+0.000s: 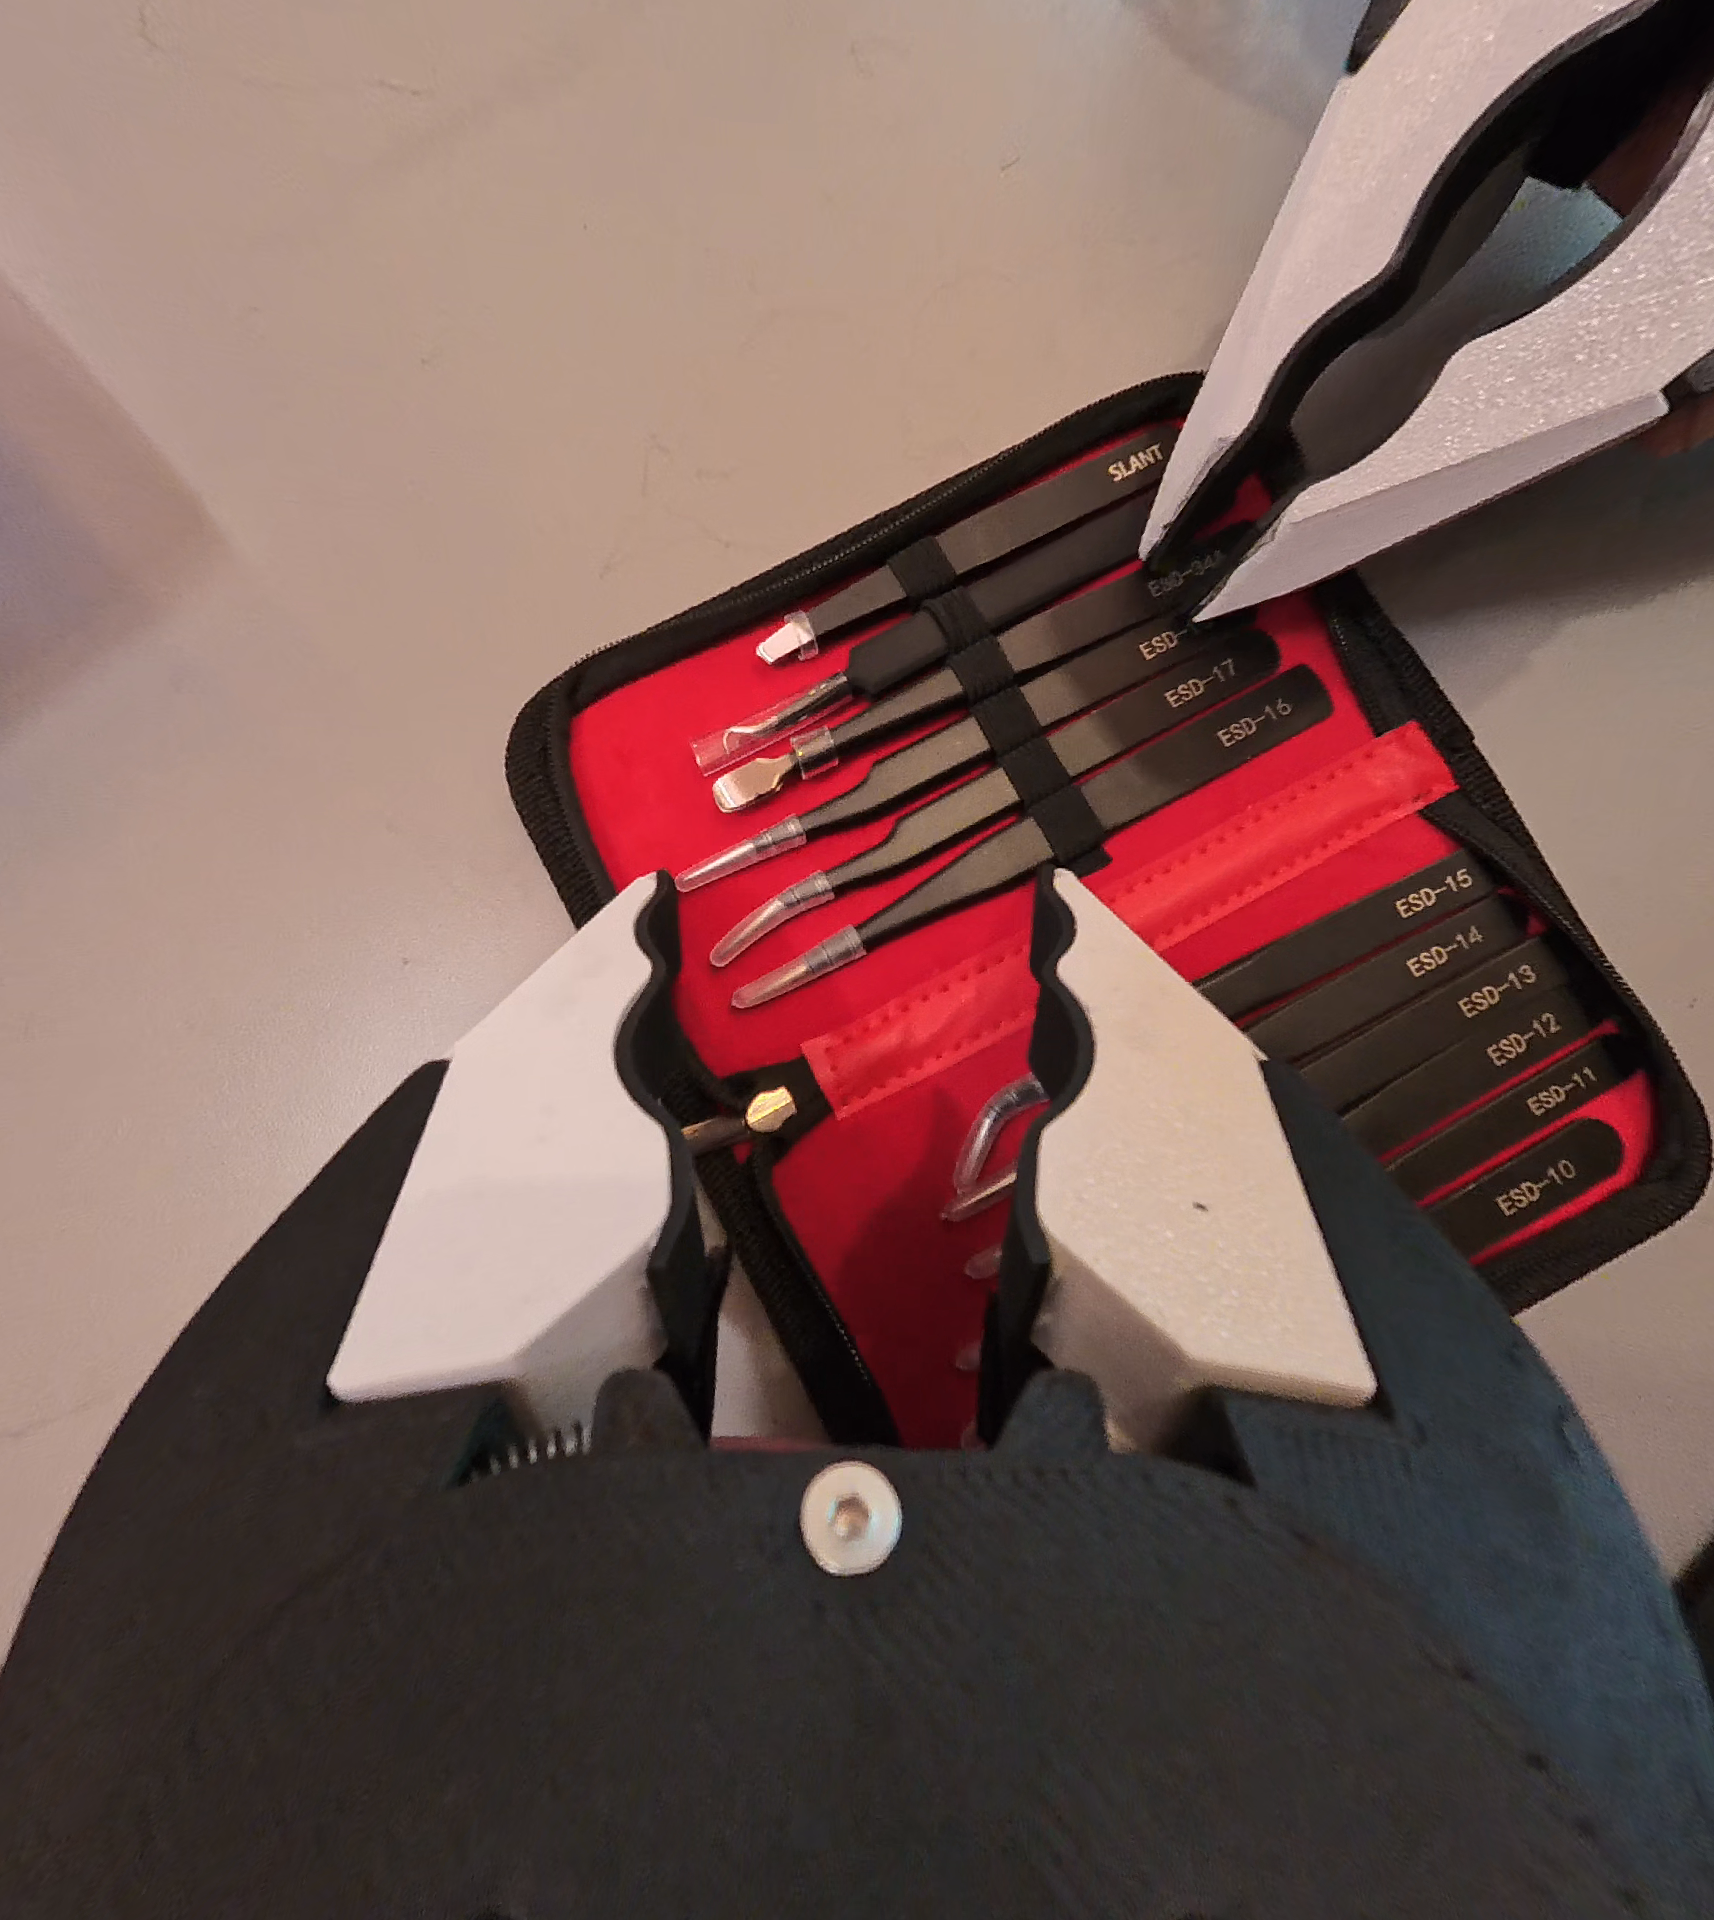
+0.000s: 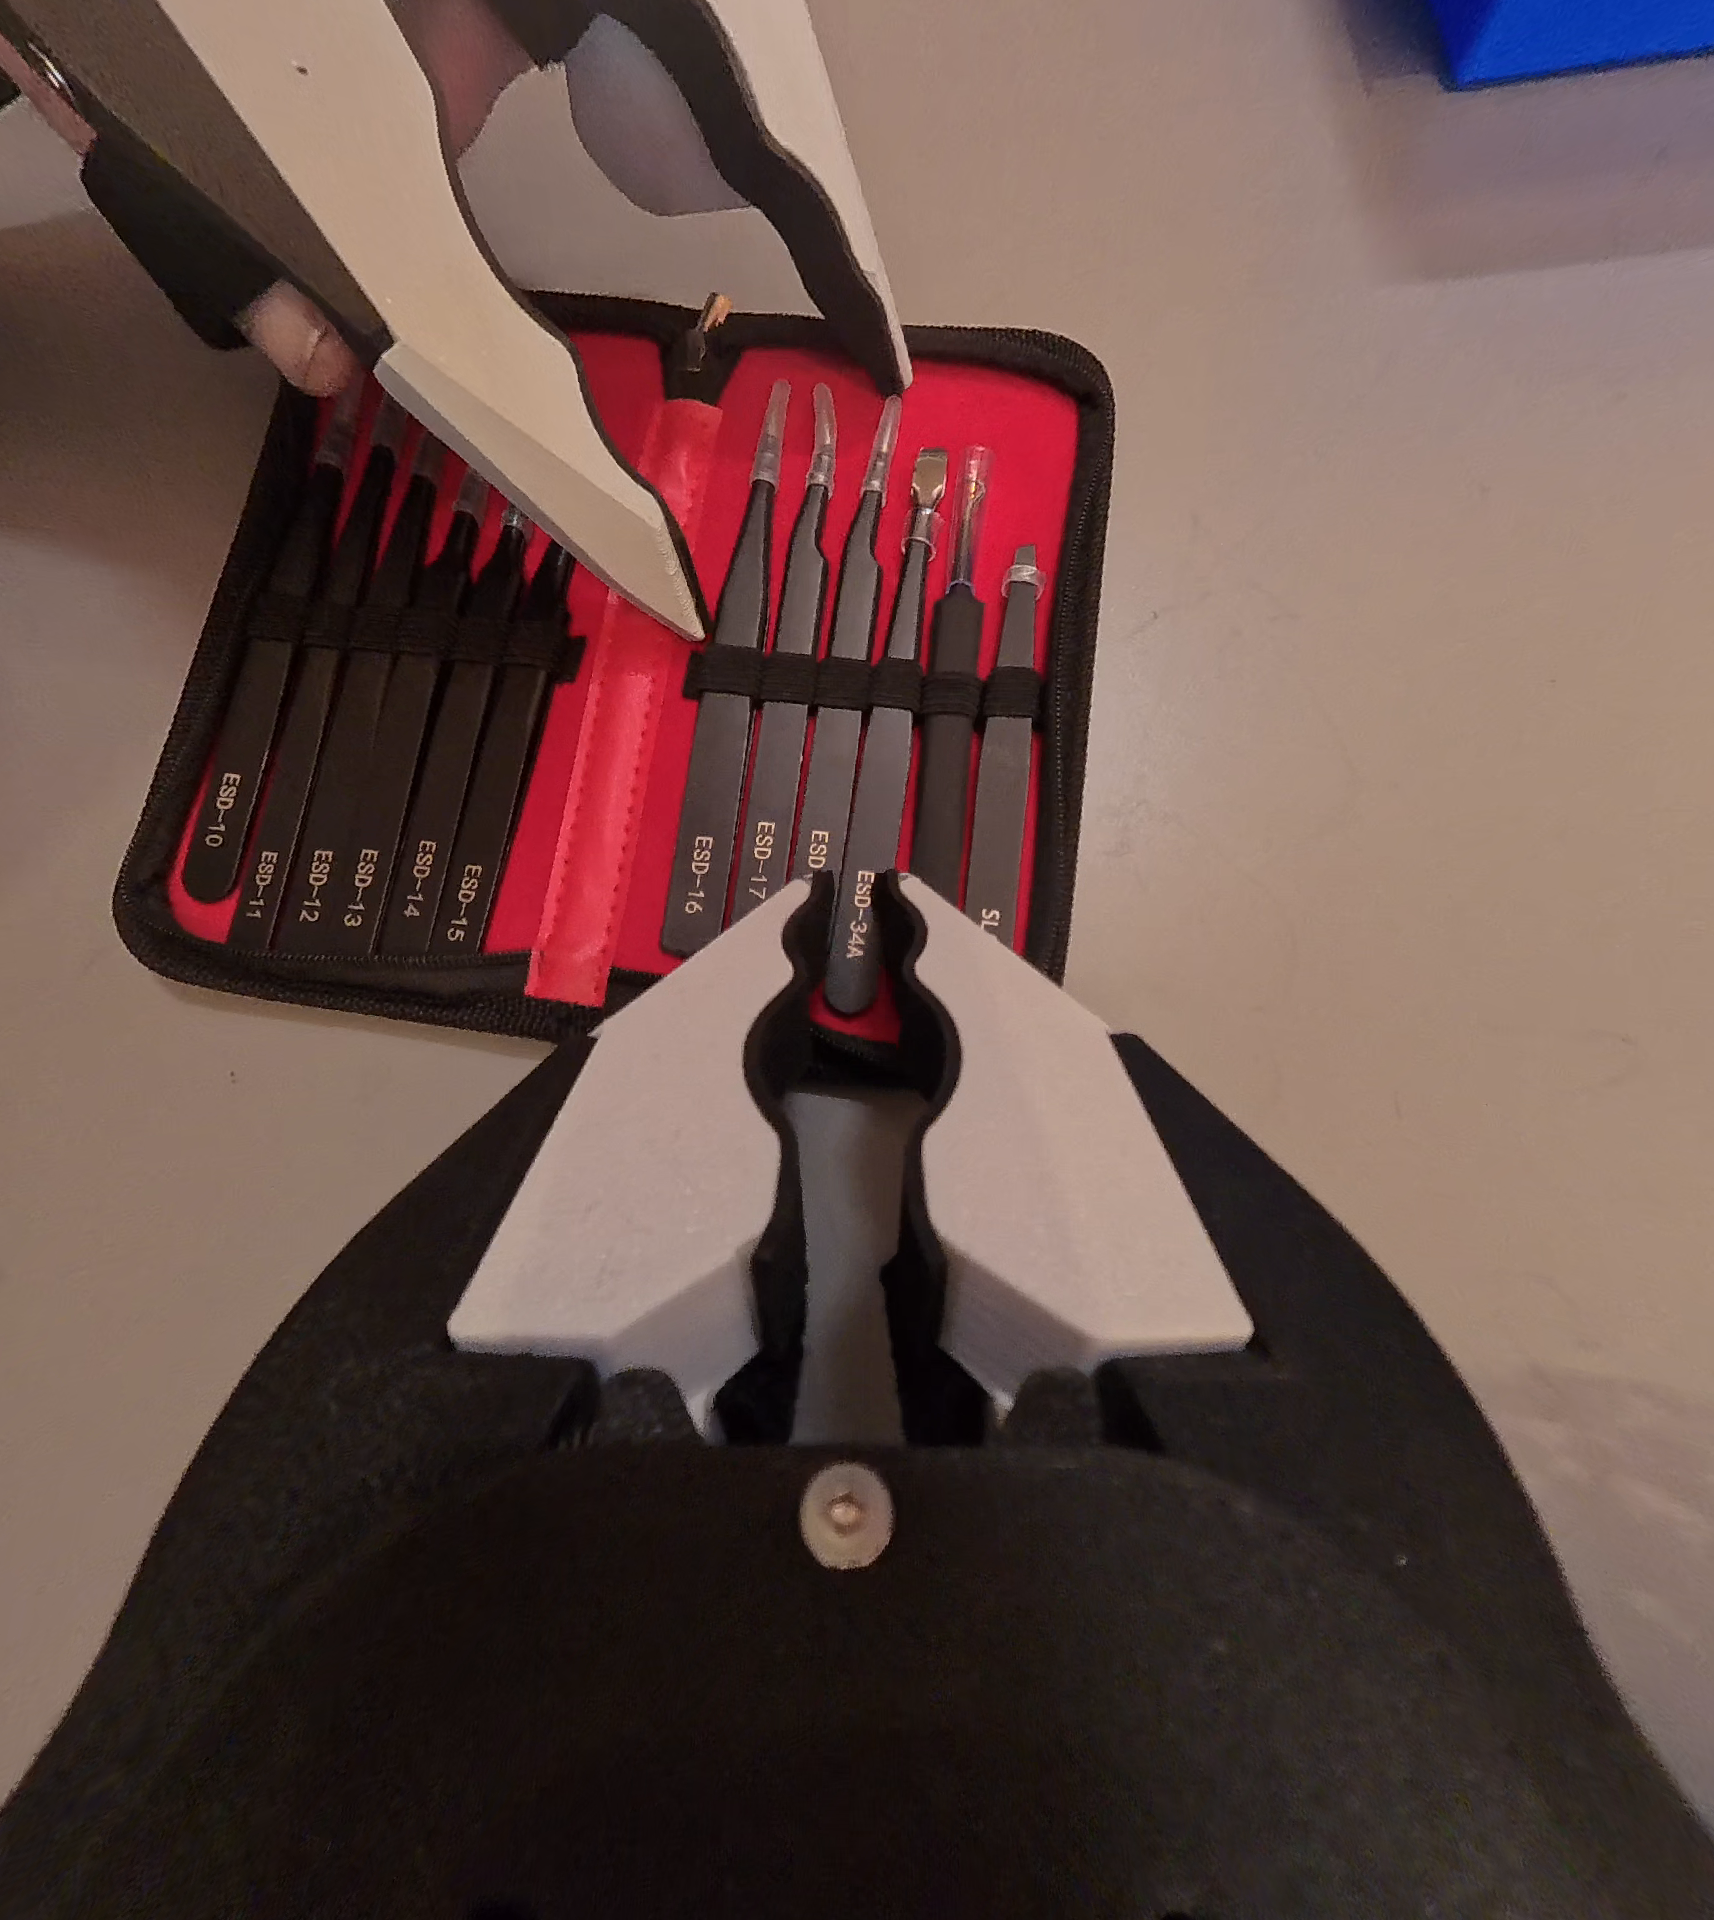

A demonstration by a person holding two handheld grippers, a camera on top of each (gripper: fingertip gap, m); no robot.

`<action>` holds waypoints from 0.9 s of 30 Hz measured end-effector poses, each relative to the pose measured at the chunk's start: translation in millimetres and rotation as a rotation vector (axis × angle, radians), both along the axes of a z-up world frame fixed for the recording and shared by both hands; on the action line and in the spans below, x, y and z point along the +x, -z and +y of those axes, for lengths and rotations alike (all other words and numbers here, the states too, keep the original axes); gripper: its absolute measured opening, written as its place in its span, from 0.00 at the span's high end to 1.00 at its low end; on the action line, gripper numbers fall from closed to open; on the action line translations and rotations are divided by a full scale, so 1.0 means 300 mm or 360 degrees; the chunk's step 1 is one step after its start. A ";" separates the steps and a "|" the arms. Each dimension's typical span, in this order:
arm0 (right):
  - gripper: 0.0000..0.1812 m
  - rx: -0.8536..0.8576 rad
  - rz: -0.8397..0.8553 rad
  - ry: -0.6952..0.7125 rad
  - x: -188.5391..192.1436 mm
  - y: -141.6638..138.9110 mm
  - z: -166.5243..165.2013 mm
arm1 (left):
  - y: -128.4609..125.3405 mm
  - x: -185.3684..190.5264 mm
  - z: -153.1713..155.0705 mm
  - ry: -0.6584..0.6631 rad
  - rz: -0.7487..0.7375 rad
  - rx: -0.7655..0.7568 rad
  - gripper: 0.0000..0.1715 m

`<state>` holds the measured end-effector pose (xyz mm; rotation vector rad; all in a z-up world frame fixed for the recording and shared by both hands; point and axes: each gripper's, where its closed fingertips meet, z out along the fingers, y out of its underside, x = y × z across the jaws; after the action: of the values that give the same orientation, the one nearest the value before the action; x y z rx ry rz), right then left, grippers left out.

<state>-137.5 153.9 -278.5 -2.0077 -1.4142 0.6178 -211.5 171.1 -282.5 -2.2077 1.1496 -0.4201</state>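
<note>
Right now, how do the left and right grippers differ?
The left gripper is wide open and empty; the right gripper is closed on one black tweezer. The left sits over the tip end of the case, the right at its handle end. Both have white fingers.

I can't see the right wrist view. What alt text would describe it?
A white two-finger right gripper, nearly closed, straddles the end of a black tweezer in an open red-lined zip case on a pale table. The open left gripper hovers over the case's far end.
</note>
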 end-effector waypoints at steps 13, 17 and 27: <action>0.94 0.0032 -0.0011 -0.0061 -0.013 -0.005 -0.033 | -0.002 -0.011 -0.003 -0.0008 -0.0013 0.0042 0.65; 0.96 0.0042 -0.0042 -0.0022 -0.006 0.001 -0.028 | -0.001 -0.014 -0.004 -0.0011 -0.0016 0.0034 0.67; 0.92 0.0059 -0.0108 -0.0001 0.017 0.001 -0.026 | -0.013 -0.016 -0.012 0.0012 -0.0014 0.0045 0.71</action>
<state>-132.3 146.0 -278.7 -2.0166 -1.4553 0.5245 -216.3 167.4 -278.5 -2.1754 1.1528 -0.4140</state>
